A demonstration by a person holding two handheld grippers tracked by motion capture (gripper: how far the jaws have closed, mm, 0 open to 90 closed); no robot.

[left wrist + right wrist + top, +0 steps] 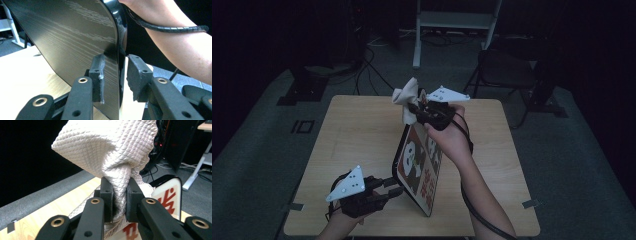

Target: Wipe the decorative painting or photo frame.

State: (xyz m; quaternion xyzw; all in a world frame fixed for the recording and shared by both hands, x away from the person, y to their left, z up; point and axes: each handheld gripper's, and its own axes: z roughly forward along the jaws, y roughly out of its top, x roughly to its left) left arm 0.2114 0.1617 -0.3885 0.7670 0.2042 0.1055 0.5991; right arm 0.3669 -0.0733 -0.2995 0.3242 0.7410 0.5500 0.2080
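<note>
1. On the wooden table, near the middle: a tray stood up on its edge, tilted a bit, lower corner down by the near edge.
2. Printed face: cartoon pandas and red lettering on a pale ground, glossy black rim with rounded corners. Back side, seen in the left gripper view: black with a fine wood-grain pattern.
3. Left gripper: jaws straddling the tray's lower edge, one pad flat against the back, the other just off the rim with a thin gap, so not quite clamped.
4. Right gripper: up at the tray's top corner, pinched tight on a cloth.
5. Cloth up close: off-white, quilted diamond texture, bunched into a wad above the jaws, rest hanging down against the tray's top edge.
6. Right forearm reaching in from the bottom, cable trailing along it.
</note>
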